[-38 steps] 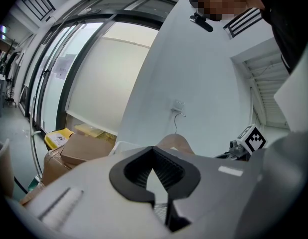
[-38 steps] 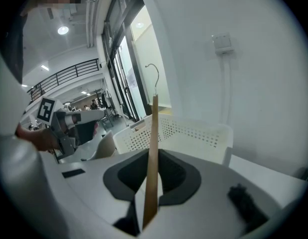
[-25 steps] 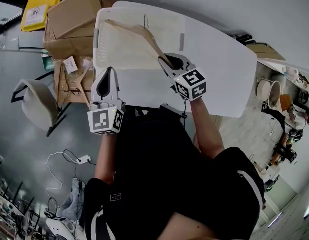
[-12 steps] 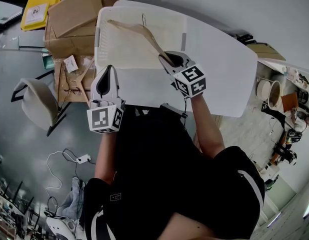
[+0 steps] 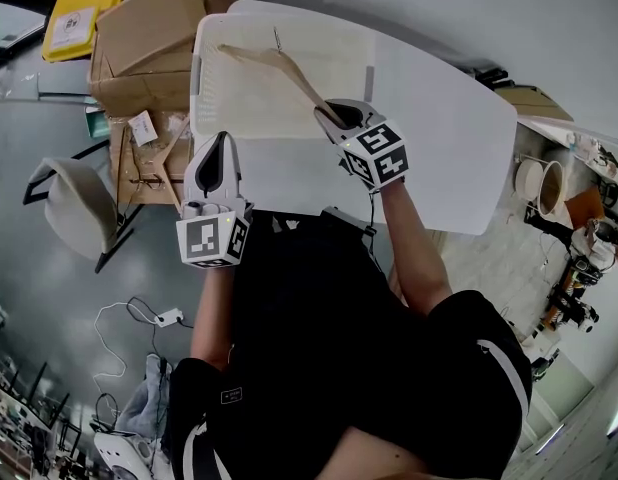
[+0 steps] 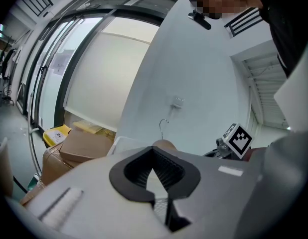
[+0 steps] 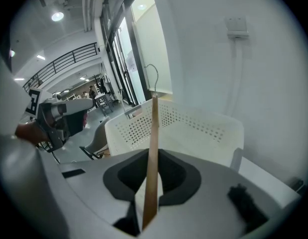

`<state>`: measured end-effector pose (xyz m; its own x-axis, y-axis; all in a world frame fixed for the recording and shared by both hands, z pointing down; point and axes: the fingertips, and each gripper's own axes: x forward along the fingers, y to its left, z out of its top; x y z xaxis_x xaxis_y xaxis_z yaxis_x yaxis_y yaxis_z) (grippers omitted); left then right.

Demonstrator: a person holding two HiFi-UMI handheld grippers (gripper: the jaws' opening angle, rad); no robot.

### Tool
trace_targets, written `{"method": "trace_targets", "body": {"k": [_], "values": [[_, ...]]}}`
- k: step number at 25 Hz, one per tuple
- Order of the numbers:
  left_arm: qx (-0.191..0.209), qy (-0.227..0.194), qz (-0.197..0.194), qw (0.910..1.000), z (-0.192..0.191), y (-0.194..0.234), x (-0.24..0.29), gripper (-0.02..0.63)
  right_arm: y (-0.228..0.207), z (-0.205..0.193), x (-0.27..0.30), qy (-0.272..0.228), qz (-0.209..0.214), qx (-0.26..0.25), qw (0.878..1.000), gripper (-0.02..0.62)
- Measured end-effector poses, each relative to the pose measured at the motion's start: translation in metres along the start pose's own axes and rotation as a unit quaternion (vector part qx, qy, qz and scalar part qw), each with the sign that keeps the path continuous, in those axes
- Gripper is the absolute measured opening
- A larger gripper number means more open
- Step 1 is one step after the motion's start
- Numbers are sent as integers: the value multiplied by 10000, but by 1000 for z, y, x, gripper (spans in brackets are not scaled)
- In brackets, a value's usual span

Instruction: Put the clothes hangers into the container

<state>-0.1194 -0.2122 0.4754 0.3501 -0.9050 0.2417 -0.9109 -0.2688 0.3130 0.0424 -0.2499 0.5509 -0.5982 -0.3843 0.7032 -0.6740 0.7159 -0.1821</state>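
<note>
A wooden clothes hanger (image 5: 279,68) with a metal hook lies slanted over the white perforated container (image 5: 219,108) at the table's far left. My right gripper (image 5: 332,118) is shut on the hanger's near arm, just in front of the container's near wall. In the right gripper view the hanger (image 7: 153,148) runs straight up between the jaws of my right gripper (image 7: 150,198), toward the container (image 7: 194,133). My left gripper (image 5: 217,153) hovers at the table's front left edge with its jaws together and nothing in them. In the left gripper view, the hanger's hook (image 6: 164,126) shows beyond my left gripper (image 6: 159,180).
The white table (image 5: 439,138) stretches to the right of the container. Cardboard boxes (image 5: 149,38) stand to the left of the table, one with another wooden hanger (image 5: 161,163) in it. A grey chair (image 5: 74,208) stands on the floor at the left.
My right gripper has carried the hanger a little farther over the container, and the hook has shifted left. The left gripper has hardly moved.
</note>
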Motion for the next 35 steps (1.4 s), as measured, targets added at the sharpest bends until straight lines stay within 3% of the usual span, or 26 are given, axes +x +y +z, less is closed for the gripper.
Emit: {"method": "trace_targets", "body": {"k": [35], "values": [[-92,70,50,9999,-4,9,5,6,-10,-3,28,436,11,62,9990,61]]}}
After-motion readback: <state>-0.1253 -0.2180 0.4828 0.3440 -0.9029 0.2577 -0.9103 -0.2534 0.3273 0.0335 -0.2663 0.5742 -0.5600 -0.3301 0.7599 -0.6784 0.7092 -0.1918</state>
